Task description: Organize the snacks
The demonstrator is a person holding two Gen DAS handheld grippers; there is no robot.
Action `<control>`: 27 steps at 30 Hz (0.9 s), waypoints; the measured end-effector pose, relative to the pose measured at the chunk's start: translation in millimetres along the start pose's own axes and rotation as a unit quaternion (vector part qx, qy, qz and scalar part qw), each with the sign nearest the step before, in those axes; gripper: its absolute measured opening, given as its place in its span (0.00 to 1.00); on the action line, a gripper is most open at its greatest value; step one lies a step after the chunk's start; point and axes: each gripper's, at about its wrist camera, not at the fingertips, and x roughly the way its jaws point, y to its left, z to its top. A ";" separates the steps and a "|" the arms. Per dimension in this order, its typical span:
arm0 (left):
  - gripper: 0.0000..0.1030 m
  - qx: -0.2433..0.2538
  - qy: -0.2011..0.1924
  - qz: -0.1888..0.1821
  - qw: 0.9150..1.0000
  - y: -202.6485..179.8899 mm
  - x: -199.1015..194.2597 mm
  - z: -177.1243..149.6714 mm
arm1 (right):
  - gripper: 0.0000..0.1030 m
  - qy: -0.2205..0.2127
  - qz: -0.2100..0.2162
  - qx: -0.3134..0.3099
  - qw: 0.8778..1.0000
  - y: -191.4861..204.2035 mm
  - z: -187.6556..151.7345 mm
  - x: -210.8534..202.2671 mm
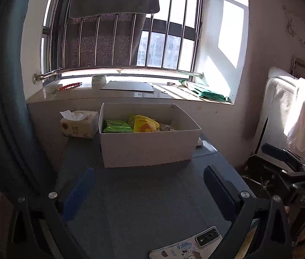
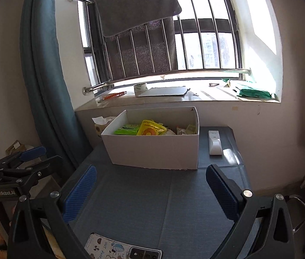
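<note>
Several snack packets (image 1: 139, 125) fill a white box (image 1: 148, 149) on the grey table (image 1: 143, 198) below a barred window (image 1: 130, 32).

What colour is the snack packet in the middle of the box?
Yellow packet with an orange picture, clearest in the right wrist view.

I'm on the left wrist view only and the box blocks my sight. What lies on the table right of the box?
Observer: A white remote lies flat right of the box, apart from its wall.
Operator: What sits at the box's right end, inside?
Observer: A pale packet leans in the right corner, past the yellow packet.
Operator: Is the right tool carrying anything?
Observer: No. The right tool is open, nothing between its fingers, table below.
Operator: And the phone?
Observer: The phone lies at the near edge, under the right tool's left finger.
</note>
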 end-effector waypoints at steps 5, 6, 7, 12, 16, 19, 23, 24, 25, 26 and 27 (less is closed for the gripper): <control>1.00 0.002 0.001 0.003 1.000 0.7 0.8 0.2 | 1.00 0.000 0.001 -0.003 1.000 1.1 -0.6 0.3; 1.00 0.003 0.001 0.004 1.000 0.5 1.1 -0.1 | 1.00 0.000 0.002 -0.002 1.000 1.0 -0.7 0.3; 1.00 0.004 -0.001 0.006 1.000 0.2 1.1 -0.5 | 1.00 0.000 0.002 -0.002 1.000 1.3 -0.7 0.4; 1.00 0.007 -0.002 0.006 1.000 -0.8 1.0 -0.9 | 1.00 -0.002 0.005 0.001 1.000 0.6 -0.6 0.3; 1.00 0.008 -0.001 0.006 1.000 -0.9 1.4 -1.2 | 1.00 -0.003 0.006 0.000 1.000 0.4 -0.8 0.2; 1.00 0.009 -0.001 0.007 1.000 -0.9 1.8 -1.2 | 1.00 -0.001 0.006 -0.001 1.000 0.7 -0.8 0.8; 1.00 0.007 0.001 0.006 1.000 0.1 2.9 -1.0 | 1.00 -0.001 0.006 -0.003 1.000 2.0 -0.7 1.5; 1.00 0.008 0.002 0.007 1.000 0.1 3.2 -1.1 | 1.00 -0.001 0.007 -0.003 1.000 2.2 -0.8 1.5; 1.00 0.008 0.002 0.007 1.000 0.2 3.2 -1.2 | 1.00 -0.001 0.006 -0.003 1.000 2.5 -1.2 1.3; 1.00 0.009 0.002 0.007 1.000 0.1 3.1 -1.2 | 1.00 -0.001 0.006 -0.003 1.000 2.5 -1.1 1.4; 1.00 0.010 0.002 0.007 1.000 0.0 3.2 -1.2 | 1.00 0.000 0.007 -0.004 1.000 2.5 -1.3 1.3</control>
